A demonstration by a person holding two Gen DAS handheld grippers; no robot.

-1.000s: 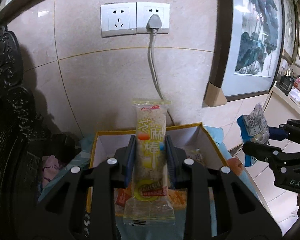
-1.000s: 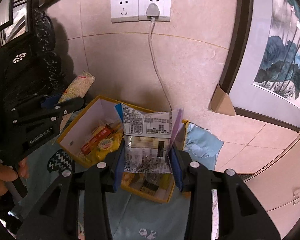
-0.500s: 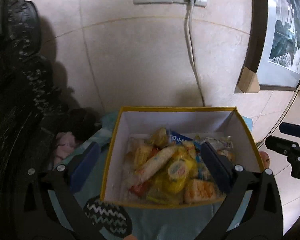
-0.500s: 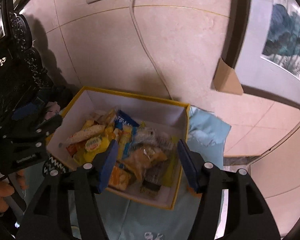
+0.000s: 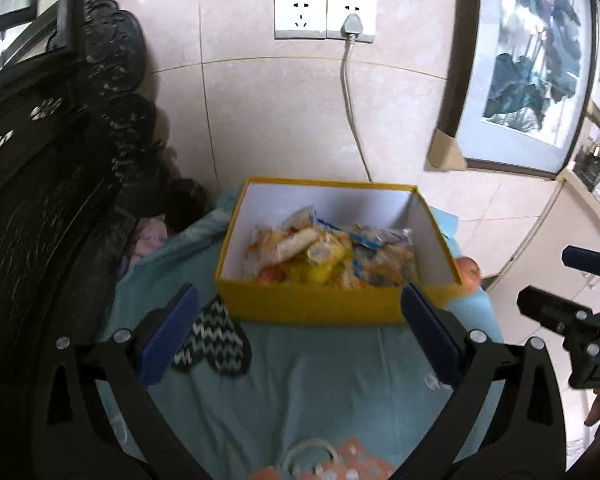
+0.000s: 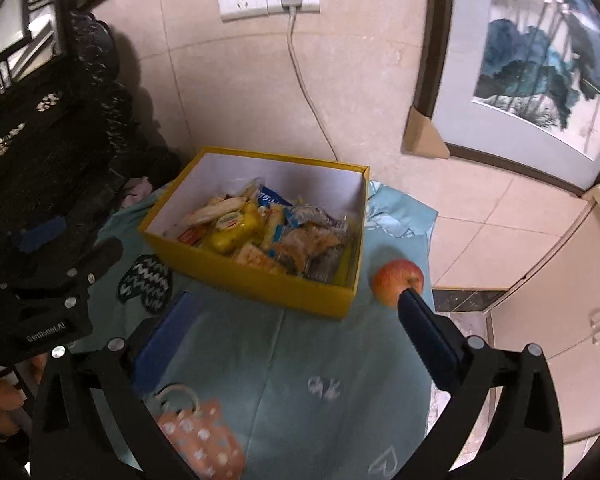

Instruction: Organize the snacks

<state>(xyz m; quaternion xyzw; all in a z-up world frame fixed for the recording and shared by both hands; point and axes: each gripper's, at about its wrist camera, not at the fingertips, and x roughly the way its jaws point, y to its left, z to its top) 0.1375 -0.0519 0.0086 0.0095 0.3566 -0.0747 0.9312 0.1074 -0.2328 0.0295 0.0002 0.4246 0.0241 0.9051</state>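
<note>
Snacks [image 6: 260, 236] lie heaped in the yellow box [image 6: 260, 284] at mid-frame on the table [image 6: 300, 360], dropped there, I judge, to gather them, and both my left jaws [image 5: 300, 336] and right jaws [image 6: 296, 332], just opened, stand wide and empty.

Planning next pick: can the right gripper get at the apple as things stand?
Probably yes. The right gripper is open and empty, and the apple sits in the open on the cloth beside the box, just past the right-hand fingertip, nothing covering it.
</note>
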